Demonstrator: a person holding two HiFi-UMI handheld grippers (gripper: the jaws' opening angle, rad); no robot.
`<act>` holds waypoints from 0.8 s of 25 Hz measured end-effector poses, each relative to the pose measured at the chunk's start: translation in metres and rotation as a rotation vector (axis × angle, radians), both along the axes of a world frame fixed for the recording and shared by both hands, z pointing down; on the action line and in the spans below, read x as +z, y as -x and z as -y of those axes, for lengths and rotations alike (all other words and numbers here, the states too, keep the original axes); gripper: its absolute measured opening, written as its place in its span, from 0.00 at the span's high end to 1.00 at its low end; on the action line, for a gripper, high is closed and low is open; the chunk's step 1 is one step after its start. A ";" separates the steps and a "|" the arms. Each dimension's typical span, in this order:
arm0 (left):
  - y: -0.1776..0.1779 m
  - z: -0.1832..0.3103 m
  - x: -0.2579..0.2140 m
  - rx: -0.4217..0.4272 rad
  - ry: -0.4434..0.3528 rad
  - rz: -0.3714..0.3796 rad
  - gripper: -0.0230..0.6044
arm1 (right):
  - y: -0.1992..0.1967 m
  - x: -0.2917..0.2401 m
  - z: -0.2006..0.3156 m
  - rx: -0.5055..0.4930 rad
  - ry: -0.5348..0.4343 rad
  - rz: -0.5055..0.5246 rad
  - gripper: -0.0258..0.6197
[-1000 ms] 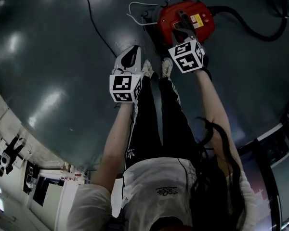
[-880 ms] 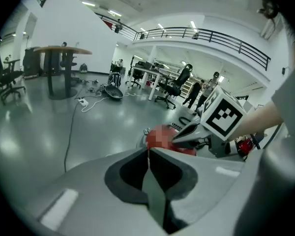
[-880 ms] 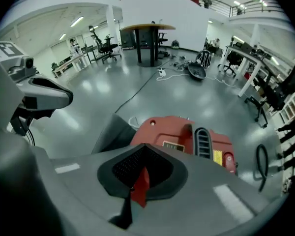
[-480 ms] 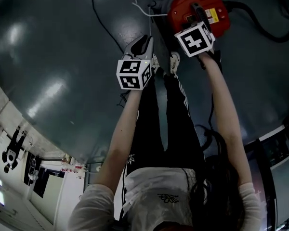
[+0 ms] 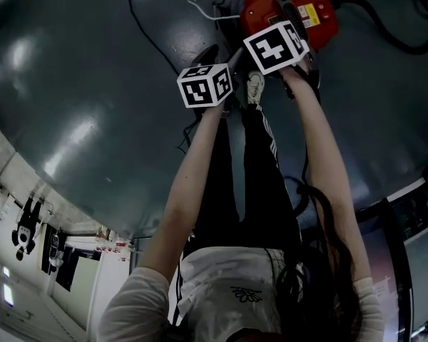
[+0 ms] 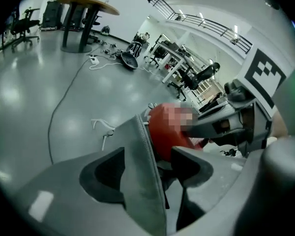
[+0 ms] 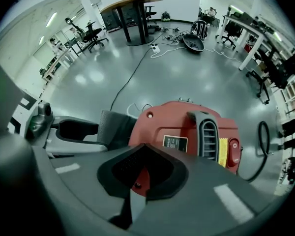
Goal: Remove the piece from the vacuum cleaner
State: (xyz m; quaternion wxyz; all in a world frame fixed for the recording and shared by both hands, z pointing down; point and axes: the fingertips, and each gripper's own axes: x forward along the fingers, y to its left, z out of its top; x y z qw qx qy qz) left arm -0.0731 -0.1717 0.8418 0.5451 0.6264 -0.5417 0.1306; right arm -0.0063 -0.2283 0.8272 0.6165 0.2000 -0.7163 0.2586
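The red vacuum cleaner (image 5: 299,9) stands on the grey floor just past the person's feet. It has a grey vented handle (image 7: 209,136), a yellow label and a black hose (image 7: 260,146) that leaves to the right. My right gripper (image 7: 143,146) hovers over the near side of its lid, jaws together with nothing between them; in the head view its marker cube (image 5: 274,46) covers that spot. My left gripper (image 6: 162,136) is open at the vacuum's left side, and the red body (image 6: 167,132) shows through the gap. From the head view the left gripper (image 5: 212,52) is beside the vacuum.
A white cable (image 7: 135,107) lies coiled by the vacuum and a black cord (image 5: 146,41) runs off across the floor. The person's shoes (image 5: 253,87) stand just before the vacuum. A round table (image 7: 132,6), office chairs and desks stand far behind.
Both grippers have moved forward toward the vacuum. The left one has swung right, closer to the vacuum's side; the right one now sits over the lid.
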 end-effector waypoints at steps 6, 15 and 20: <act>0.009 0.013 0.018 0.078 0.051 0.040 0.53 | 0.009 -0.002 0.005 0.031 0.016 0.005 0.92; 0.008 -0.003 0.031 0.054 0.096 0.019 0.95 | 0.006 0.004 0.002 0.051 0.070 -0.015 0.92; 0.010 -0.004 0.026 0.085 0.083 0.052 0.95 | 0.006 0.002 0.003 0.019 0.034 -0.052 0.92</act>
